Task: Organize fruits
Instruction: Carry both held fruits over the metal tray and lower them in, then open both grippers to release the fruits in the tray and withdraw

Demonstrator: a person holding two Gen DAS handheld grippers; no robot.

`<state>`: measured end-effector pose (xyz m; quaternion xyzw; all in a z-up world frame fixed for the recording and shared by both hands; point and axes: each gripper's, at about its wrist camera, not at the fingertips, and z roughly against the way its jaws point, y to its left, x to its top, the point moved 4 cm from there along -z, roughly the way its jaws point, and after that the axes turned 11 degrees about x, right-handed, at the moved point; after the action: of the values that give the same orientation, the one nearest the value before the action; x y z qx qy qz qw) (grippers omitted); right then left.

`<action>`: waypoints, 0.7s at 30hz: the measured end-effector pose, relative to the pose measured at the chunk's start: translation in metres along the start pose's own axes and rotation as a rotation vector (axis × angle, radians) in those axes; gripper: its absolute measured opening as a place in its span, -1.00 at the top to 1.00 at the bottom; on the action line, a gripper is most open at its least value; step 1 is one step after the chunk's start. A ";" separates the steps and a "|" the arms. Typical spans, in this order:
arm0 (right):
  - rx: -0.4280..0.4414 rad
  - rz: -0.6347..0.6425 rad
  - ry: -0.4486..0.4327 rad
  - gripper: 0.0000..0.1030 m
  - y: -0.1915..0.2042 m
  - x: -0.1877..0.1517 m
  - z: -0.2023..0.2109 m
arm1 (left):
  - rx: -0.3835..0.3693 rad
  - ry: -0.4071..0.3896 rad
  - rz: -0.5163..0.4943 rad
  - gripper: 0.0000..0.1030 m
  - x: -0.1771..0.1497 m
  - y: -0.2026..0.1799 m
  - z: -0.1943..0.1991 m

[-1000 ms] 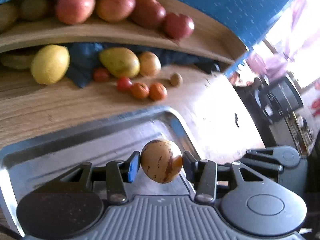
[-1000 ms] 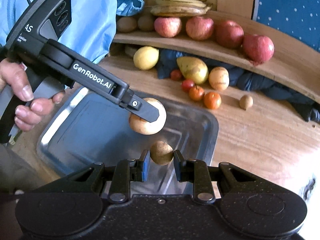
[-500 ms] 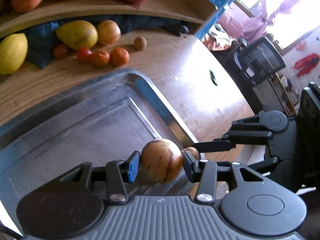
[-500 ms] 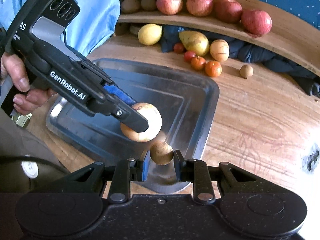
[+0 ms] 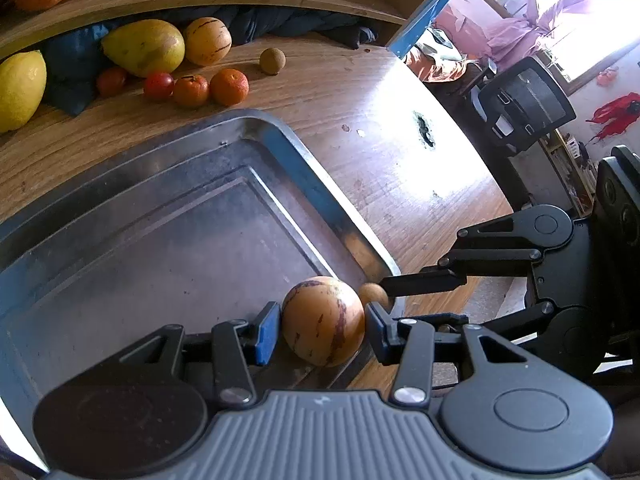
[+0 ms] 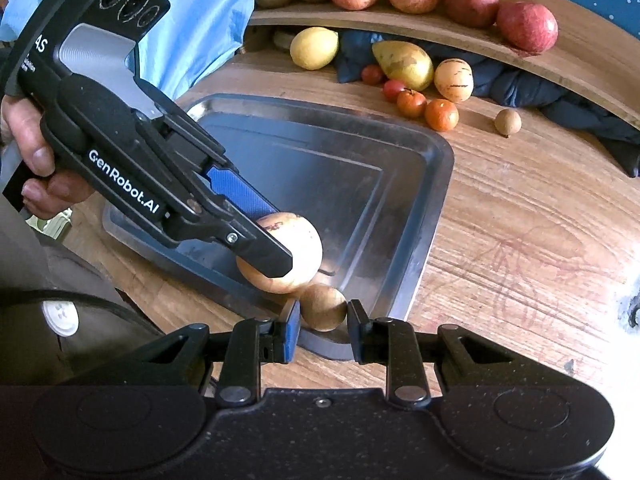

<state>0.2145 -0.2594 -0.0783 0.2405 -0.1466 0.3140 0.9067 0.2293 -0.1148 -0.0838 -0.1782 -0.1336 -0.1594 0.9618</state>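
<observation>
Left tool (image 5: 322, 322), pinching 1 striped yellow fruit (image 5: 323, 320), hangs low over the near corner of the steel tray (image 5: 280, 136). Right tool (image 6: 323, 318), nearly pressed together, pinches 1 small brown fruit (image 6: 322, 306) just beside it. Best practice: lower each fruit until it rests on the tray floor, then spread the fingers gently, keeping both fruits apart to prevent rolling.

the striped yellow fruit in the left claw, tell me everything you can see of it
The round yellow-orange fruit with dark purplish streaks has smooth, slightly blotched skin and looks whole. The left claw pinches it between blue pads at its sides, over the near corner of the silver metal tray. The small round brown fruit in the right claw sits close beside it; contact is unclear.
</observation>
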 end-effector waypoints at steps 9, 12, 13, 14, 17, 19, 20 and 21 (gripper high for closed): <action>0.020 0.017 0.018 0.40 0.000 -0.002 -0.001 | 0.006 -0.010 0.028 0.02 -0.005 0.002 0.004; 0.034 0.026 0.024 0.17 0.001 -0.002 -0.001 | 0.013 -0.012 0.034 -0.17 -0.008 0.007 0.010; 0.039 0.031 0.026 0.11 0.001 -0.001 -0.001 | 0.018 -0.012 0.037 -0.23 -0.011 0.009 0.012; 0.044 0.035 0.029 0.04 0.002 -0.001 -0.001 | 0.026 -0.011 0.037 -0.26 -0.014 0.012 0.015; 0.057 0.052 0.037 -0.13 0.004 0.002 -0.001 | 0.044 -0.011 0.037 -0.40 -0.022 0.017 0.025; 0.065 0.061 0.043 -0.19 0.005 0.004 -0.001 | 0.063 -0.012 0.038 -0.49 -0.029 0.021 0.033; 0.066 0.066 0.045 -0.25 0.005 0.005 -0.001 | 0.078 -0.013 0.038 -0.51 -0.032 0.024 0.037; 0.068 0.072 0.047 -0.28 0.005 0.006 -0.001 | 0.092 -0.013 0.040 -0.57 -0.035 0.027 0.041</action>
<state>0.2159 -0.2523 -0.0746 0.2581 -0.1230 0.3567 0.8894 0.1988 -0.0662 -0.0662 -0.1376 -0.1436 -0.1326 0.9710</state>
